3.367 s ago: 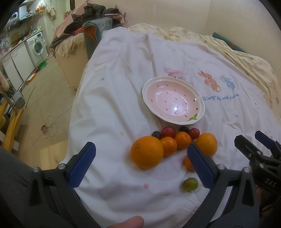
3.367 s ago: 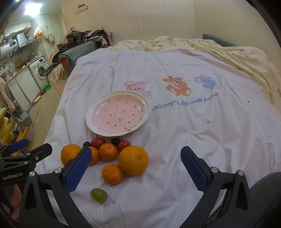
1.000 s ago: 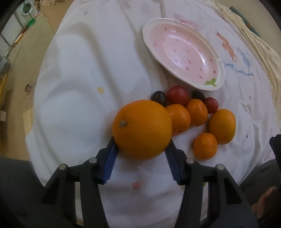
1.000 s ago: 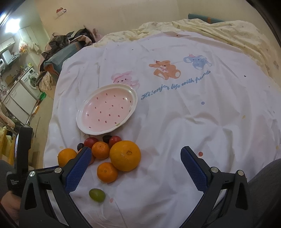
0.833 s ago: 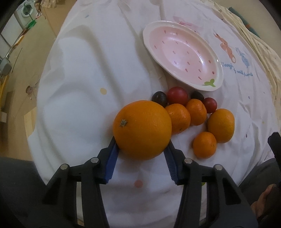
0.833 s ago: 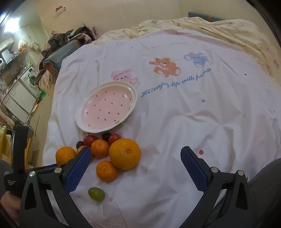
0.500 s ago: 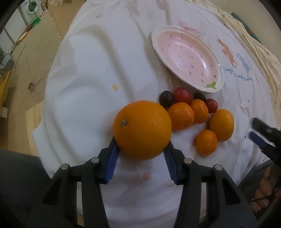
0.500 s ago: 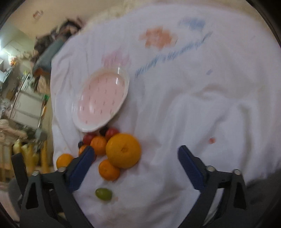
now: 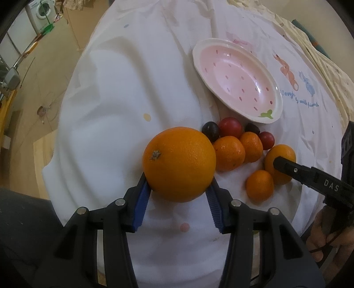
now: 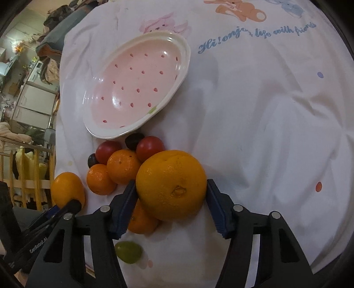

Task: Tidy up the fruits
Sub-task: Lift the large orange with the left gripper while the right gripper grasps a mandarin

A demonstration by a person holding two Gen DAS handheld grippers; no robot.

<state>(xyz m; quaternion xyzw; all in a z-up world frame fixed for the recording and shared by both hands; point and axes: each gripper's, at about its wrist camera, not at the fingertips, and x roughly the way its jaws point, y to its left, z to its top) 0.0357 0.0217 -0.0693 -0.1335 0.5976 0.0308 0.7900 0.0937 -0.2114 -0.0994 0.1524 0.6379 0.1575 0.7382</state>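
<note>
My left gripper (image 9: 178,195) is shut on a large orange (image 9: 179,164) and holds it above the white sheet. My right gripper (image 10: 169,200) is closed around a second large orange (image 10: 170,183) that rests in the fruit pile. Small mandarins (image 10: 122,166), red tomatoes (image 10: 150,145) and dark grapes (image 10: 133,139) lie just behind it. A green grape (image 10: 128,251) lies near the front edge. The empty pink bowl (image 10: 137,88) sits beyond the pile; it also shows in the left wrist view (image 9: 237,79).
The fruit lies on a bed with a white cartoon-print sheet (image 10: 265,110). The bed's left edge drops to a tan floor (image 9: 28,73). A washing machine (image 9: 43,11) and cluttered furniture stand at the far left.
My left gripper closed on the large orange and lifted it slightly. My right gripper moved down and forward to the pile and closed around the second large orange.
</note>
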